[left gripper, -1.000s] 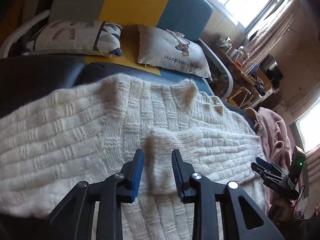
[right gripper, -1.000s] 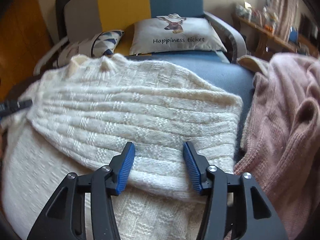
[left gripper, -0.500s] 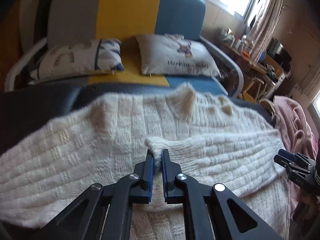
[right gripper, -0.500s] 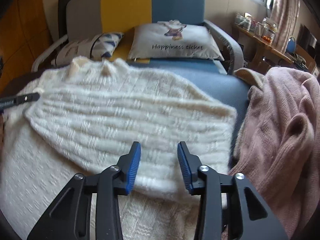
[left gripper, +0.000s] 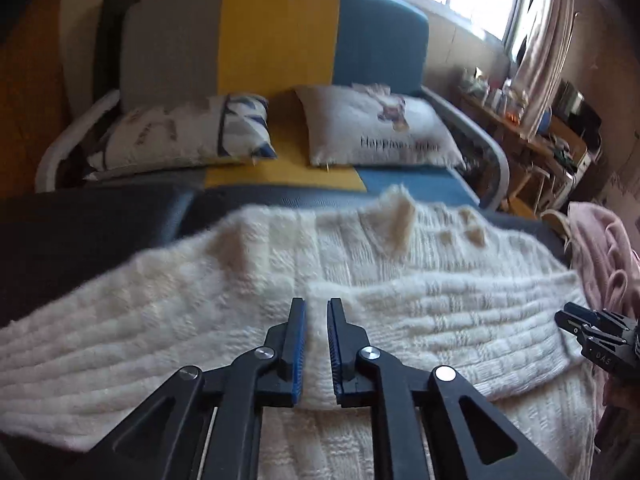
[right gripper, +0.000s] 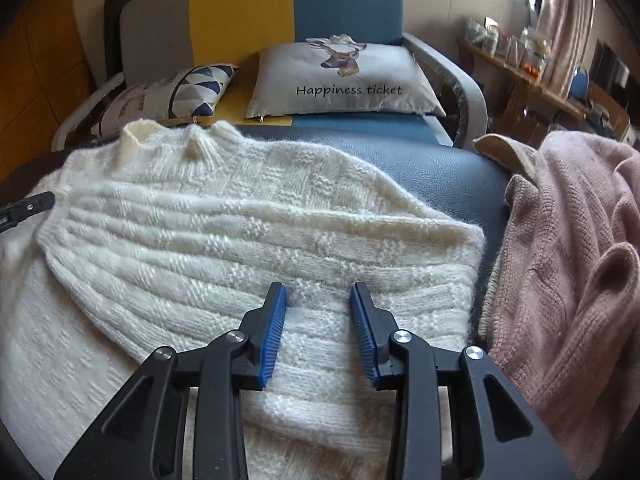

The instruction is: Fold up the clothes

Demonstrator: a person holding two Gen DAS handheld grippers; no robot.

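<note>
A white knit sweater (right gripper: 224, 240) lies spread flat across the dark seat of a sofa (right gripper: 432, 160), its collar toward twelve o'clock and one sleeve folded across the chest from the three o'clock side toward nine.

The left tool (left gripper: 316, 308) reaches in low from six o'clock, pointing toward twelve, level with the fabric. Its blue-padded fingers (left gripper: 299, 344) stand close together with a narrow strip of the folded sleeve's cuff between them, so it is clamped on the sweater at the sleeve end, near the middle of the garment.

The right tool (right gripper: 318, 292) also comes in from six o'clock, angled slightly downward over the lower edge of the folded sleeve. Its fingers (right gripper: 274, 332) are spread well apart and the knit shows plainly in the gap; whether the tips touch the wool cannot be told. In the left wrist view this tool appears at three o'clock, beside the sweater's right edge (left gripper: 600, 340); in the right wrist view the left tool's tip shows at nine o'clock, at the sleeve end.

A pink sweater (right gripper: 572, 260) is heaped at three o'clock, just beside the white one. At twelve o'clock, against the sofa back of grey, yellow and blue panels, sit a pillow reading "Happiness ticket" (right gripper: 344, 80) and, to its nine o'clock side, a patterned pillow (right gripper: 172, 96). A cluttered shelf (right gripper: 532, 68) stands at two o'clock under the window.
</note>
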